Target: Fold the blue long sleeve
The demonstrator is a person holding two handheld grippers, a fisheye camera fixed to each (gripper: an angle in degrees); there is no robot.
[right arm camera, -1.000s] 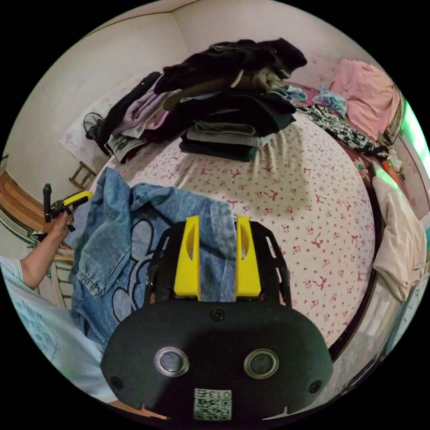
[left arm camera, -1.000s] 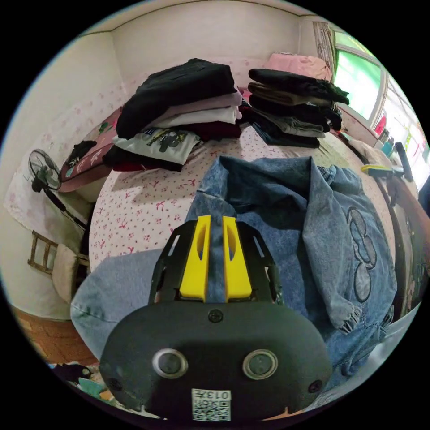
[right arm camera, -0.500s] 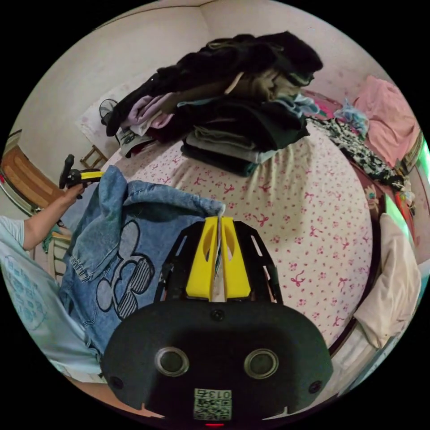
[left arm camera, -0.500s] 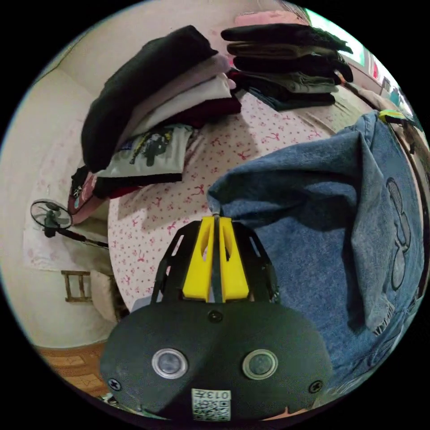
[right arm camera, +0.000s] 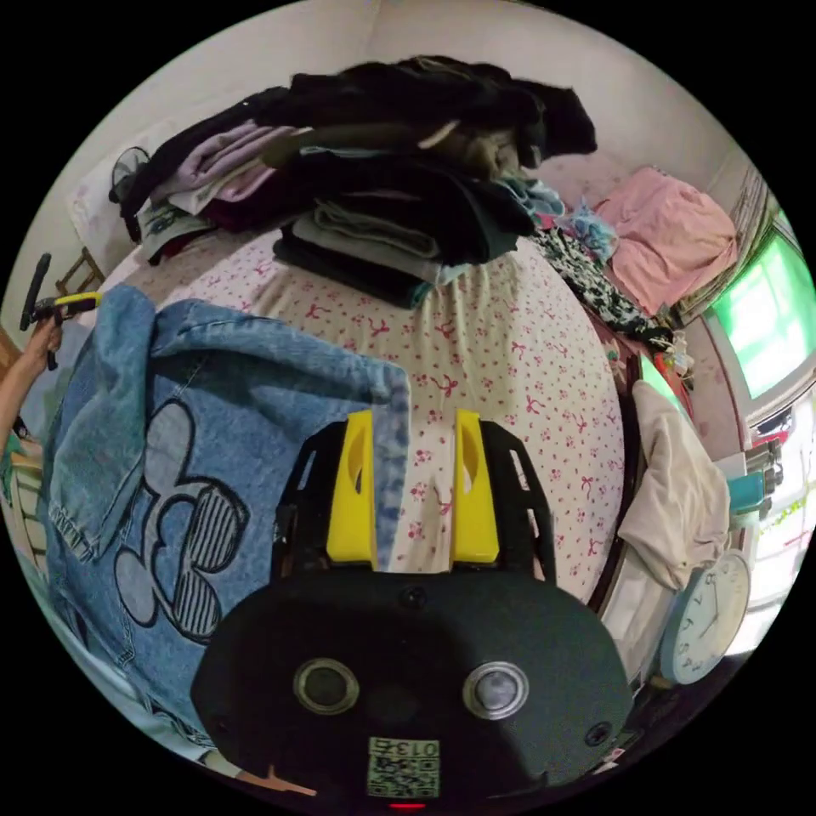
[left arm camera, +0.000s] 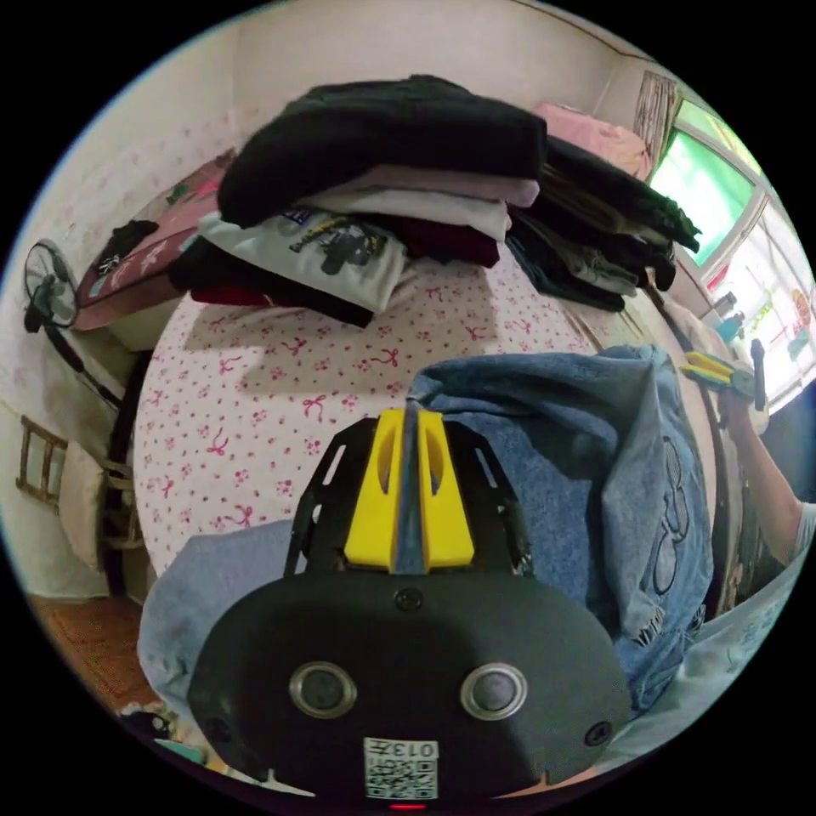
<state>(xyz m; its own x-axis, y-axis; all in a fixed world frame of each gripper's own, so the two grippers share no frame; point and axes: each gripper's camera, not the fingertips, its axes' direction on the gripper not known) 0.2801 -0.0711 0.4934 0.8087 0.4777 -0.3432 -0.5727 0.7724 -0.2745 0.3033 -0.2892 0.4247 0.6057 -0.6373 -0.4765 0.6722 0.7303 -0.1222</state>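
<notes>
Two grippers hold up the blue denim long sleeve (left arm camera: 578, 476) over the white bed sheet with pink bows (left arm camera: 255, 399). The left gripper (left arm camera: 409, 433) pinches an edge tight between both jaws. The right gripper (right arm camera: 414, 442) has its jaws apart, with denim against one jaw. Piles of folded clothes (right arm camera: 382, 195) sit behind.

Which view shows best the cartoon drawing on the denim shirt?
The right gripper view: the drawing on the shirt faces the camera, nearly whole. In the left gripper view the drawing sits at the edge, narrow and partly folded.
</notes>
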